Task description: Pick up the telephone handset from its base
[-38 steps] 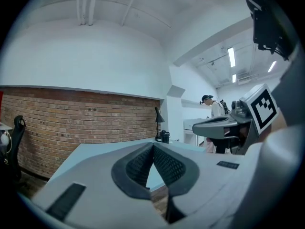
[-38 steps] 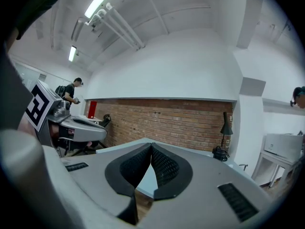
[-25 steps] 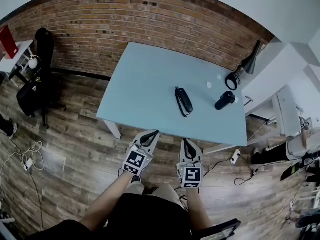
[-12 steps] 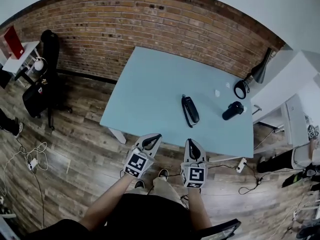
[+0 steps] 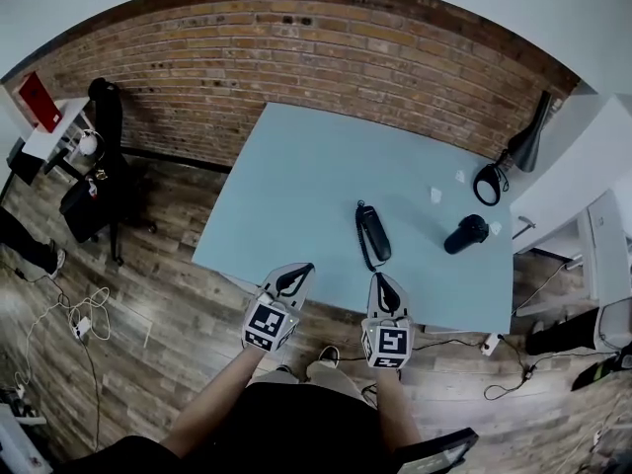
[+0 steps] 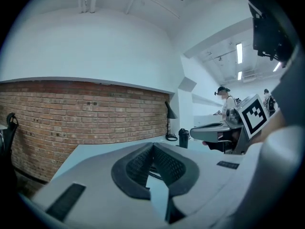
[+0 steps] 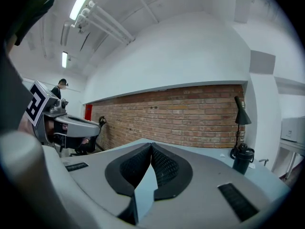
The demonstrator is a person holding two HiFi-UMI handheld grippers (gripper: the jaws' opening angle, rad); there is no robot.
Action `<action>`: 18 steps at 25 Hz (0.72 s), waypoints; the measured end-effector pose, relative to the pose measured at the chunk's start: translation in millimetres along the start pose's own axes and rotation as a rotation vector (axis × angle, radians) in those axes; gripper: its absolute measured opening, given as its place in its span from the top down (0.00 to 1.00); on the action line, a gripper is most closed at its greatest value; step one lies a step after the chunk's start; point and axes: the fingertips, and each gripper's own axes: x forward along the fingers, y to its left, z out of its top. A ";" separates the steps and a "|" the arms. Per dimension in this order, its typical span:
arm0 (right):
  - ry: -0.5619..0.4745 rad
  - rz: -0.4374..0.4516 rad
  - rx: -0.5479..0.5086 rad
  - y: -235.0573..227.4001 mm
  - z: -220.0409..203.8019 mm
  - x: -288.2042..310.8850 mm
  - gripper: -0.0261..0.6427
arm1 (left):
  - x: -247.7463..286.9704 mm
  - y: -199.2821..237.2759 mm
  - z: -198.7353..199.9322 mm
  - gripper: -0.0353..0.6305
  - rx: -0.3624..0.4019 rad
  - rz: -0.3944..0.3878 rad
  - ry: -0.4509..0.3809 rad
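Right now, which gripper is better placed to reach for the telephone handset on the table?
Right. The right gripper points almost straight at the telephone handset and is closer to it. The left gripper is further off to the side. The jaws of both are shut, so the right must open first.

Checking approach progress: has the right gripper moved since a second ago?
Yes. The right gripper has advanced toward the telephone handset; its tip now overlaps the near edge of the table.

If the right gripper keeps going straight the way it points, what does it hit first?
Probably the telephone on the table; the shut right gripper points almost straight at it in the head view. Its height above the table is unclear, so it might pass over.
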 end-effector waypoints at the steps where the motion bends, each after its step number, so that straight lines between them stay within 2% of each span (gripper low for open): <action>1: 0.003 -0.002 0.007 -8.5 -3.0 0.5 0.94 | 5.5 -1.5 -2.0 0.91 -0.003 0.005 0.009; 10: 0.047 -0.022 0.025 -60.6 -25.0 14.7 0.94 | 50.0 5.7 -10.2 0.91 -0.016 0.024 0.031; 18: 0.087 -0.052 -0.010 -84.4 -17.5 65.5 0.94 | 105.4 45.4 0.3 0.91 -0.014 -0.018 -0.001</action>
